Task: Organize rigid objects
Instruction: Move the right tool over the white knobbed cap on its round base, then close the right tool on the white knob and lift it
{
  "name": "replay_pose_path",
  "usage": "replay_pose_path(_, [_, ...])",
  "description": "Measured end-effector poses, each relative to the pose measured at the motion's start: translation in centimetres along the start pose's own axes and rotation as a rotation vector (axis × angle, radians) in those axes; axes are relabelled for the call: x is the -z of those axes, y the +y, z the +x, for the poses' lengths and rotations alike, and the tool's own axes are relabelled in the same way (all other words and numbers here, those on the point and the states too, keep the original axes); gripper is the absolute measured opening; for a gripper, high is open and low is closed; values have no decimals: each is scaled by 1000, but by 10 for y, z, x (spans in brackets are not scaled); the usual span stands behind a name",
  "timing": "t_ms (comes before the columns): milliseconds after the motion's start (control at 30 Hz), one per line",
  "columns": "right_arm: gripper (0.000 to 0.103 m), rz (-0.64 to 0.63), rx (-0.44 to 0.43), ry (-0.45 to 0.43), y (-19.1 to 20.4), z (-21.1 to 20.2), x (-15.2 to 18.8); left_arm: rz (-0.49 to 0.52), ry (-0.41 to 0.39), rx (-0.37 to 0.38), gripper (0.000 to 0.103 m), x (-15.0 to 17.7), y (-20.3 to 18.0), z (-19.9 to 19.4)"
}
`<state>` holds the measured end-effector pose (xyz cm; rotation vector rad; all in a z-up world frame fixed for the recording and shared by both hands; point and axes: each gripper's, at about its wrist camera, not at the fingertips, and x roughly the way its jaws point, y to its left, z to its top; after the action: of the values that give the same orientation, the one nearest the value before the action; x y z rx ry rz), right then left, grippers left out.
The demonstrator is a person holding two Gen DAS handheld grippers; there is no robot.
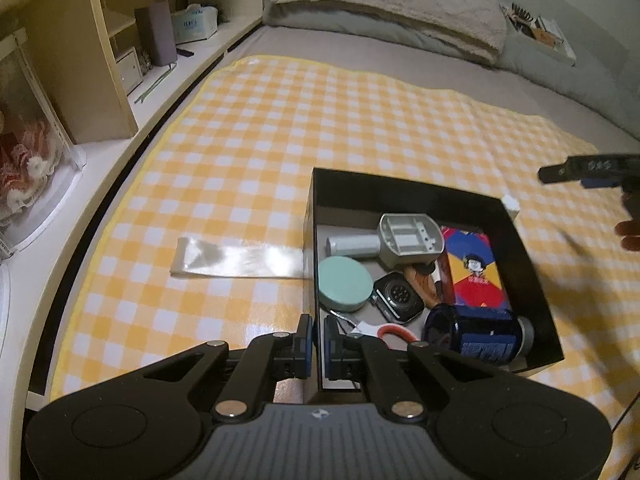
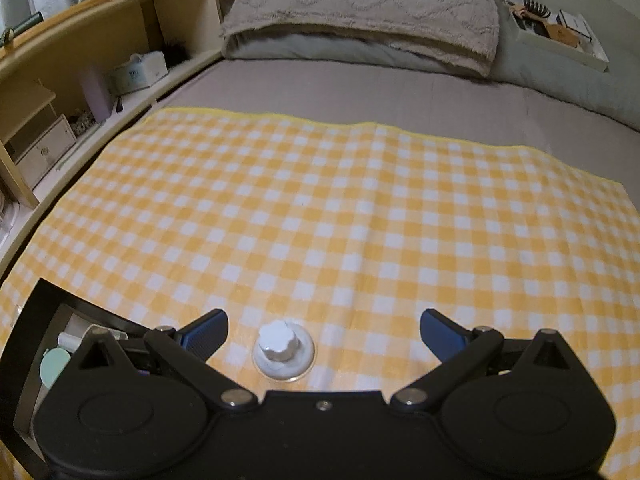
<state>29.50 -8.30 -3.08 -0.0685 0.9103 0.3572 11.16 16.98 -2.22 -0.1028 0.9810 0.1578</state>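
Observation:
A black box [image 1: 524, 240] sits on the yellow checked cloth [image 1: 260, 152]. It holds a grey metal part [image 1: 396, 240], a mint round tin [image 1: 344, 284], a smartwatch [image 1: 398, 298], a colourful card box [image 1: 476, 268], a dark blue jar [image 1: 476, 332] and red-handled scissors [image 1: 394, 332]. My left gripper [image 1: 319, 340] is shut on the box's near left wall. My right gripper [image 2: 324, 334] is open just above a white knob on a clear suction base [image 2: 282, 348], which lies on the cloth [image 2: 340, 220] between the fingers. The box corner [image 2: 44, 300] shows at left.
A clear plastic sleeve [image 1: 236, 260] lies on the cloth left of the box. A small white piece [image 1: 511, 204] sits by the box's far right corner. Shelves [image 1: 100, 60] run along the left. A pillow [image 2: 360, 12] and a white tray [image 2: 560, 32] lie at the back.

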Motion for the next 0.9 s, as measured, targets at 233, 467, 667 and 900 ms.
replay_pose_path(233, [103,-15,-25,35,10,12,1,11,-8,6,3,1,1,0])
replay_pose_path(467, [103,11,-68,85,14,24,3,8,-15,11,3,3,1,-1])
replay_pose_path(667, [76,33,-67,115,10,36,4,5,-13,13,3,3,1,-1])
replay_pose_path(900, [57,-13,-76,171,22,49,8,1,-11,14,3,2,1,0])
